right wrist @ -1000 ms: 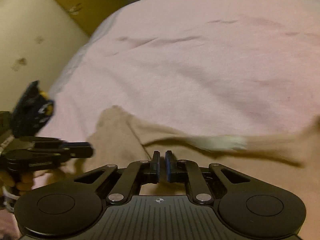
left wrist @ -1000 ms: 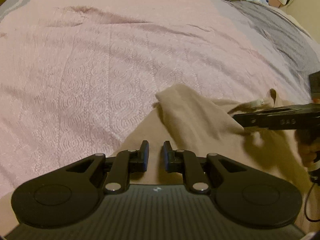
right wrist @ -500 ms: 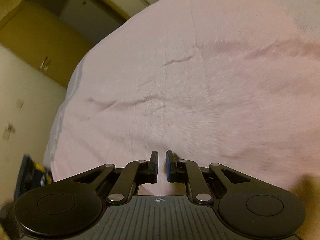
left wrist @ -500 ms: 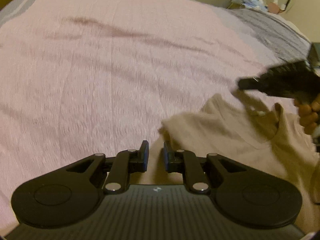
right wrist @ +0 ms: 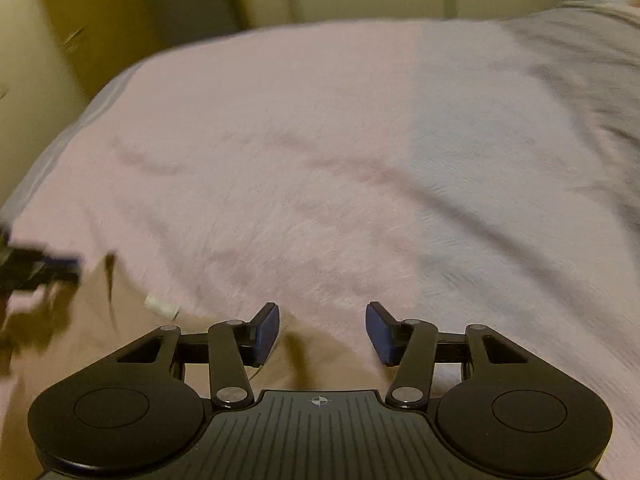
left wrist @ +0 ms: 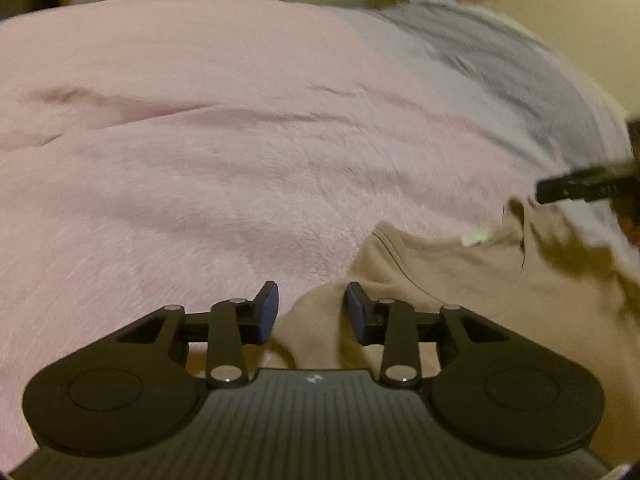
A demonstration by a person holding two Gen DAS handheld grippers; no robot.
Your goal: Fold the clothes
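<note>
Blue-padded left tongs (left wrist: 312, 310) stood open over the tan shirt (left wrist: 460, 276), gripping nothing. The right tongs (right wrist: 322, 330) had just opened wide, empty, above the shirt's edge. Only the left view showed the whole collar on the pink blanket (left wrist: 200, 160).

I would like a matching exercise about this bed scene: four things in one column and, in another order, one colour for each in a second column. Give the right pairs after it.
Things:
1. shirt
2. bed cover
3. neck label
4. pads of the right hand-held gripper

Colours:
A. blue
B. white
C. pink
D. beige

Right pairs: 1-D, 2-C, 3-B, 4-A
</note>
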